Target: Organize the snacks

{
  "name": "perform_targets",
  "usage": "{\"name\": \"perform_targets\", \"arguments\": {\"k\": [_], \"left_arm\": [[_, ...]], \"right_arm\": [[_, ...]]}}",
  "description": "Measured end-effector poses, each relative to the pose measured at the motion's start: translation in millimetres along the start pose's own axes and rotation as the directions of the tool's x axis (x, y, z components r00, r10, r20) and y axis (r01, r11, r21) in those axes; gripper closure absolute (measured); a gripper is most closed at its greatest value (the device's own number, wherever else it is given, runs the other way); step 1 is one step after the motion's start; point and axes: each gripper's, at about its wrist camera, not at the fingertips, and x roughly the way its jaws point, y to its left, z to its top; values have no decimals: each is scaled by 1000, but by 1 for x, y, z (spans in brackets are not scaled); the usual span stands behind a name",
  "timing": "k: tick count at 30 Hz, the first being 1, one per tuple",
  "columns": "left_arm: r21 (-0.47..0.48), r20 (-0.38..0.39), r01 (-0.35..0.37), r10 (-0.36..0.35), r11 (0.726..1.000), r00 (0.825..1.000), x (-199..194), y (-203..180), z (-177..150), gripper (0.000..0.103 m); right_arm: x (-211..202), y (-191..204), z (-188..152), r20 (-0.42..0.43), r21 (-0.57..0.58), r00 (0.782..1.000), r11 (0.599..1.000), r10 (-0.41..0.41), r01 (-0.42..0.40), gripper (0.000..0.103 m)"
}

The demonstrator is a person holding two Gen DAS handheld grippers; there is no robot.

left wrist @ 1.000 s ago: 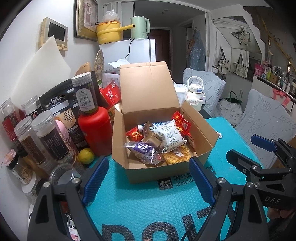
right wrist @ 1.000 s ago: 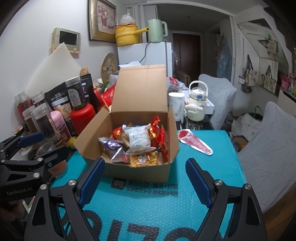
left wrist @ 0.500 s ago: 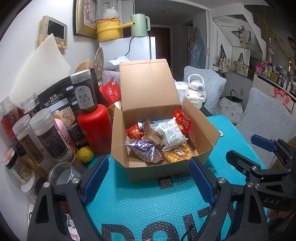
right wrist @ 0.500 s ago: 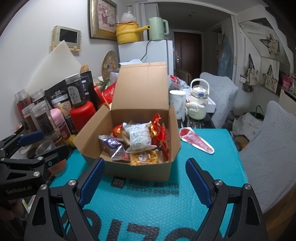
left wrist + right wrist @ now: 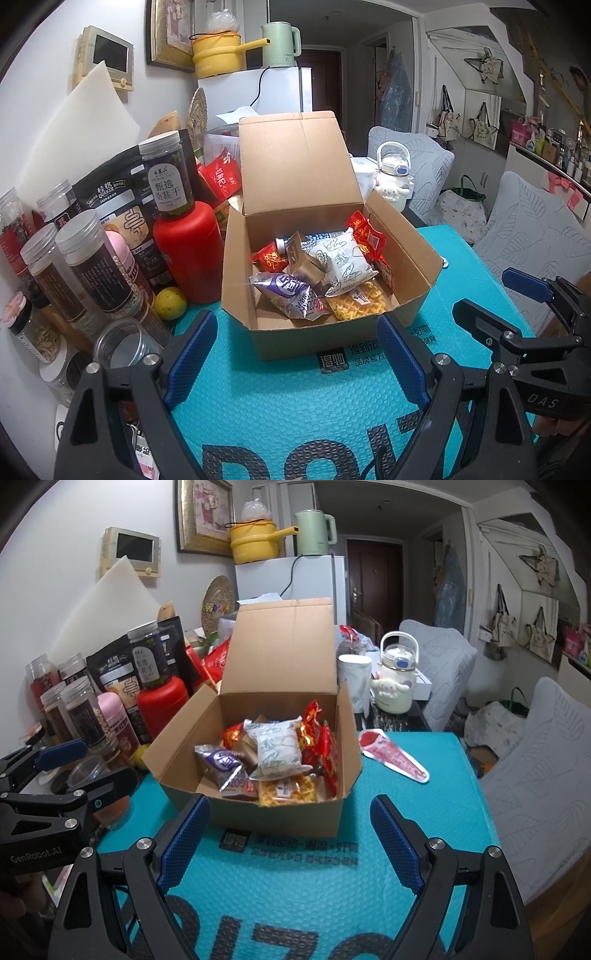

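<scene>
The open brown cardboard box (image 5: pixel 280 812) sits on the teal bubble-wrap sheet covering the surface (image 5: pixel 332 886), its lid flap standing upright at the far side, probably so the contents stay reachable from the near side. Inside it lie the snacks: a white printed pillow packet (image 5: pixel 275 746), a purple foil packet (image 5: pixel 225 766), a clear bag of yellow crisps (image 5: pixel 288 790) against the box's near wall, and red foil packets (image 5: pixel 319 734) along its right wall. The white packet's long axis runs from the box's near wall toward its lid, tilted up on the pile. To the right of the box, apart from it, a flat red-and-white triangular packet (image 5: pixel 393 757) lies on the sheet, its narrow end pointing away from the box; it looks like the one snack not yet boxed.

Both tools hang short of the box's near wall, empty: the left tool (image 5: pixel 295 358) and the right tool (image 5: pixel 291 834) each have their blue pads set wide apart, seemingly ready for a pick.
</scene>
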Motion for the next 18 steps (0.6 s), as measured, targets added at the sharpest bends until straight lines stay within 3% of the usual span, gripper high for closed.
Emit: {"name": "perform_targets", "arguments": {"k": [18], "left_arm": [[6, -24, 4, -4, 1000, 1000, 6, -5, -2, 14]], "right_arm": [[0, -1, -3, -2, 3, 1000, 1000, -9, 9, 14]]}}
